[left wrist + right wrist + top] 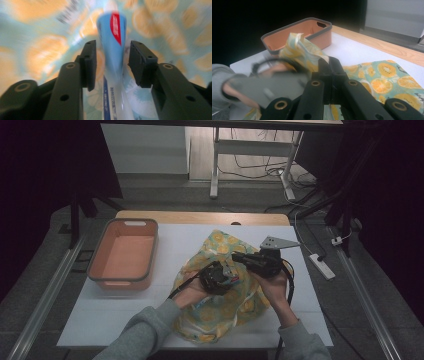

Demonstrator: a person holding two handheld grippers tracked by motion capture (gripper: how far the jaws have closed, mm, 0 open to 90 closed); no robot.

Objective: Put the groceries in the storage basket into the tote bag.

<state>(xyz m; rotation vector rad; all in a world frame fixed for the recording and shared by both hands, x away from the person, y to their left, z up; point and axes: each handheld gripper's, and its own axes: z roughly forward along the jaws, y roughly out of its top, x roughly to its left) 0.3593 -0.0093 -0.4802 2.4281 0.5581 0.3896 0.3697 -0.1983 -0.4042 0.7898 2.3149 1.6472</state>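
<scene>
Toothpaste tube (113, 57) lies inside the orange-print fabric bag (220, 285) at the tabletop (300, 285) centre, between the spread jaws of the left gripper (112, 63), pads clear of it. Right gripper (329, 67), pressed together, pinches the bag's edge, lifting the mouth. It looks like the tube is being let go inside. Next: draw the left gripper out without snagging cloth. Orange bin (122, 255) sits at nine o'clock.

A blue-and-white tube (113, 62) with a red patch lies lengthwise on the cloth (220, 305). The cloth is teal with orange-slice prints, rumpled on the table.
</scene>
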